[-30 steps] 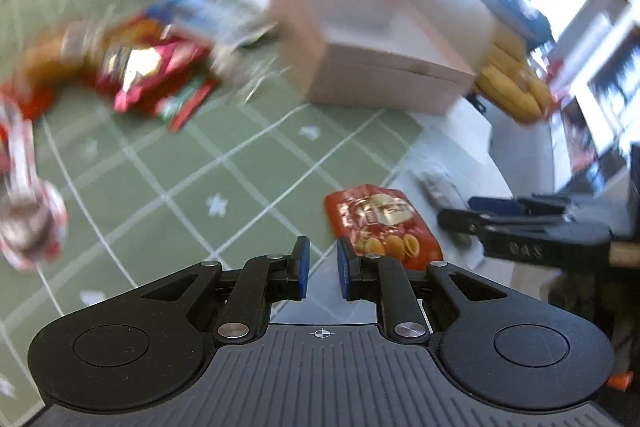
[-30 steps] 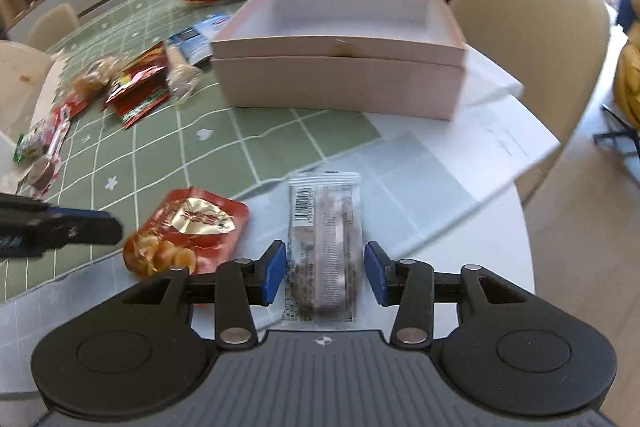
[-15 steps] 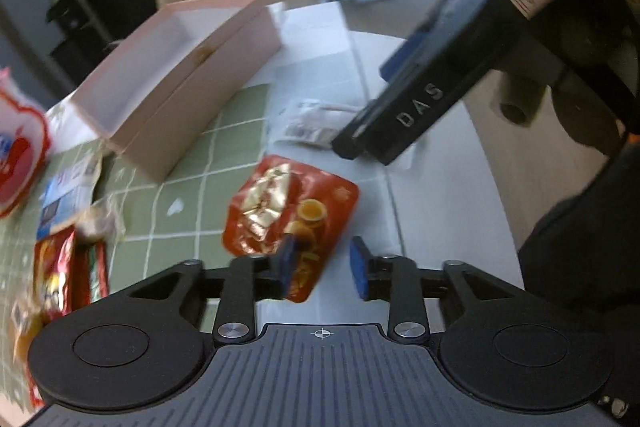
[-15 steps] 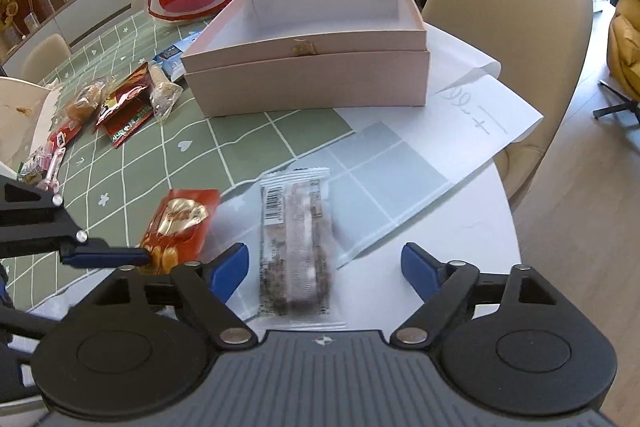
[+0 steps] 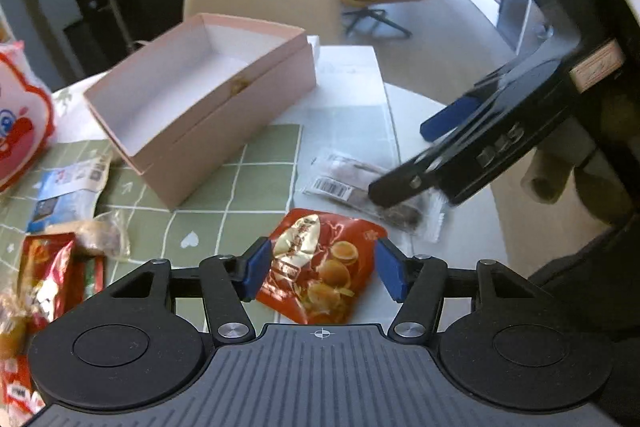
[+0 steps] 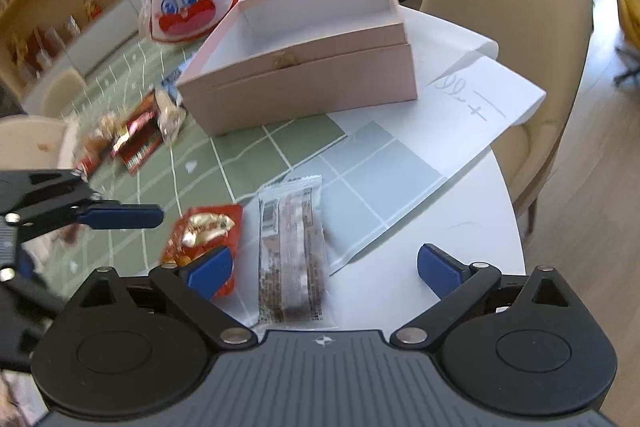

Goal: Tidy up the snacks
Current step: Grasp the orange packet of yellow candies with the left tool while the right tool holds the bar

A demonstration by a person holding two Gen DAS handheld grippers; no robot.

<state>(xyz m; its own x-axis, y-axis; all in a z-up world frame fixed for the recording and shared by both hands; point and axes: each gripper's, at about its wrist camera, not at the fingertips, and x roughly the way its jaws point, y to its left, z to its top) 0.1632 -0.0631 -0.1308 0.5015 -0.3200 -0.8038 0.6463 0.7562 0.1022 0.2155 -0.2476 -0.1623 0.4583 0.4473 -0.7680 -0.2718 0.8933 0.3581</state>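
Both grippers' jaws have just been opening. The left gripper (image 5: 320, 269) straddles the red snack packet (image 5: 320, 267) unclenched; the right gripper (image 6: 322, 269) stands released around the clear-wrapped bar (image 6: 290, 251), both snacks lying on the counter (image 6: 460, 219) near the pink box (image 6: 304, 67).

Pink box (image 5: 208, 95); red-gold snack packet (image 5: 320, 267); green white-gridded tablecloth (image 5: 224, 223); red-white rabbit bag (image 6: 186, 3); blue gripper pads (image 6: 210, 271).

Straight ahead of both tools the pink box (image 6: 312, 67) blocks the way, top open though. White tabletop (image 6: 452, 239) right of the right gripper (image 6: 324, 267) is bare. Left of the left gripper (image 5: 320, 267) it's a snack pile (image 5: 60, 259), and the rabbit bag (image 6: 186, 3) sits beyond.
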